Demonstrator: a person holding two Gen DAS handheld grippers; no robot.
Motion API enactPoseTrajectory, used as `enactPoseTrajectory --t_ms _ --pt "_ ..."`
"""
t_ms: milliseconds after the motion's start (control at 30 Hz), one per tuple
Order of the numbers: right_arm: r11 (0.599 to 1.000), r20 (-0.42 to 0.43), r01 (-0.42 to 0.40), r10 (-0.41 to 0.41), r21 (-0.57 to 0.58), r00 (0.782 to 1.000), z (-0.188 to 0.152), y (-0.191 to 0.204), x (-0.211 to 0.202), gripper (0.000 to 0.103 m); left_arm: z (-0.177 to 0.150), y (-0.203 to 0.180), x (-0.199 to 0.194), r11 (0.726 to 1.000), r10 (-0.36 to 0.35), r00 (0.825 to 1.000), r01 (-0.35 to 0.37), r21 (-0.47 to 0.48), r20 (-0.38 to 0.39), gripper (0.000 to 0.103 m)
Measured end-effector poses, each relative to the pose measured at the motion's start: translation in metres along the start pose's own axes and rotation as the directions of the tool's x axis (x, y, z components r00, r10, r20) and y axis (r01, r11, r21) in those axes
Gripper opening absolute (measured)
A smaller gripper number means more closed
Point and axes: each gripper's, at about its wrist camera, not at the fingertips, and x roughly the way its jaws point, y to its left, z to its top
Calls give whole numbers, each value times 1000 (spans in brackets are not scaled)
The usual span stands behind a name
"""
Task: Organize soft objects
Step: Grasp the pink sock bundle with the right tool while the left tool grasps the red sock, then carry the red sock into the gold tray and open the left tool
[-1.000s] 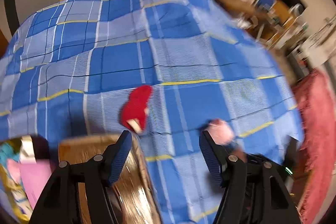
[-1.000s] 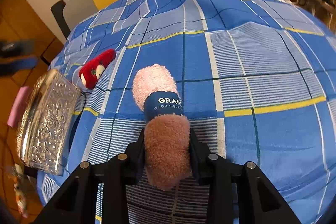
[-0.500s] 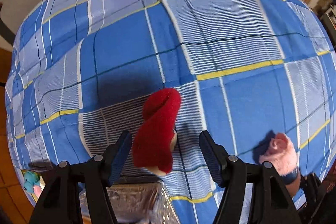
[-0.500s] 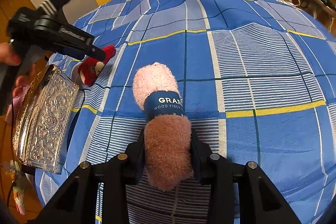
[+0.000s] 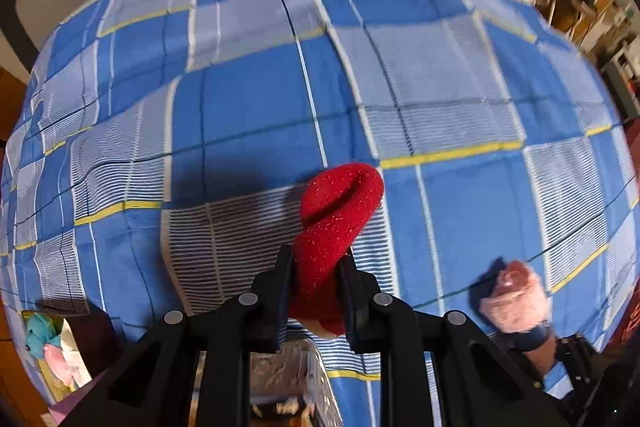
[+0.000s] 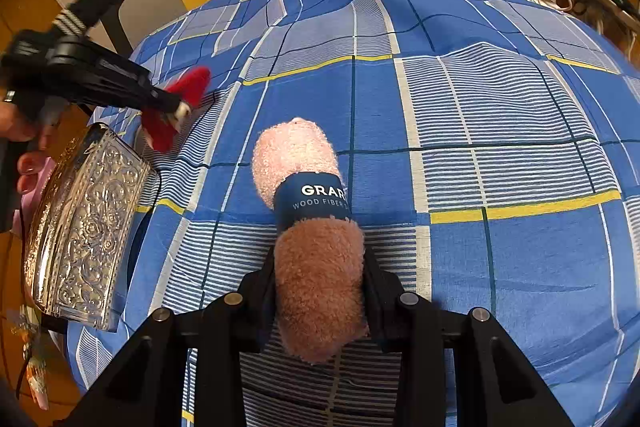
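- Right now the left gripper point(image 5: 313, 277) is pinching the red sock point(image 5: 334, 223) btwn both jaws, pads pressing into its lower half; the sock's open cuff is sticking up past the fingertips.
- Seen from the right wrist cam, that left gripper point(image 6: 178, 107) is pointing at the cloth's left edge w/ the red sock point(image 6: 176, 107) bunching at its tip, a bit of white showing near the pads.
- A hand point(image 6: 24, 147) is wrapping the left tool's handle at the far left of that view; fingers partly cut off by the frame.
- The right gripper point(image 6: 320, 291) is squeezing the pink fuzzy roll point(image 6: 316, 259) on both sides, jaws partway apart around it, pads sinking into the pile.
- That roll is lying lengthwise away from the cam on the blue plaid cloth point(image 6: 480, 147), w/ a navy paper band point(image 6: 312, 205) around its middle reading "GRAR…" and "WOOD FIBER".
- From the left wrist cam the pink fuzzy roll point(image 5: 516, 303) is showing lower right, well apart from the red sock, w/ the right gripper's black frame below it.
- An embossed silver tin point(image 6: 86, 227) is sitting at the cloth's left edge, just beside the red sock; can't tell if they're touching.
- The blue plaid cloth point(image 5: 280, 87) is rippling in soft folds behind the sock.
- Some teal and pink soft bits point(image 5: 44, 343) are lying off the cloth's lower-left corner, too blurred to identify.
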Motion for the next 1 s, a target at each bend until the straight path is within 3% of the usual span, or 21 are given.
enactPoseTrajectory --t_ms 100,233,367,567,633,733,833,1000 --pt "1000 2 0 0 1 1000 -1 0 0 39 -4 6 -23 995 -82 994 86 -53 71 20" --pt "1000 10 12 -12 -12 1000 -3 1 0 39 -28 6 -67 975 -197 963 213 -71 185 20" --pt "998 15 39 -38 -45 999 -5 6 -1 39 -45 8 -91 954 -266 933 292 -76 243 20" --pt "994 25 76 -75 -75 997 -8 10 -2 38 -95 31 -128 914 -348 870 398 -79 349 20" --pt "993 25 85 -84 -80 996 -8 11 -3 37 -113 44 -142 891 -377 837 445 -91 396 20" --pt "993 26 87 -86 -78 996 -9 10 -4 37 -141 65 -160 874 -379 799 475 -104 467 20" --pt "991 28 97 -95 -86 995 -9 12 -3 37 -166 87 -172 866 -359 780 483 -128 512 20" --pt "985 34 127 -124 -120 992 -10 17 -1 37 -207 124 -175 867 -287 787 456 -201 547 20"
